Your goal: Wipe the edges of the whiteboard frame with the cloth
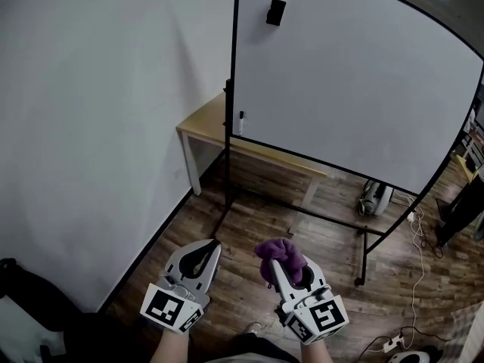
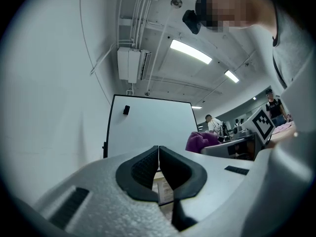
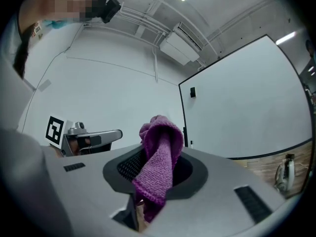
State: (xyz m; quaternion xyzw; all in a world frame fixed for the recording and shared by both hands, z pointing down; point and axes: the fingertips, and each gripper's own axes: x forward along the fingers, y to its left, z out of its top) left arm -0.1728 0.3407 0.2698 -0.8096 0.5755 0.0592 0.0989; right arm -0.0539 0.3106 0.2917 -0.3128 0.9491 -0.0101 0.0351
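A large whiteboard (image 1: 355,89) with a thin black frame (image 1: 235,59) stands on a wheeled black stand ahead of me. Its left edge (image 2: 109,127) also shows in the left gripper view, and the board (image 3: 247,107) fills the right of the right gripper view. My right gripper (image 1: 281,262) is low in the head view, shut on a bunched purple cloth (image 1: 280,252) that sticks out of its jaws (image 3: 157,159). My left gripper (image 1: 203,257) is beside it, shut and holding nothing (image 2: 158,169). Both grippers are well short of the board.
A light wooden table (image 1: 208,127) stands behind the board's left side, against the white wall (image 1: 106,127). A black eraser (image 1: 276,11) is stuck on the board near the top. A small vacuum (image 1: 374,197) and cables (image 1: 416,233) lie on the wooden floor at right. Dark bags (image 1: 30,293) lie at lower left.
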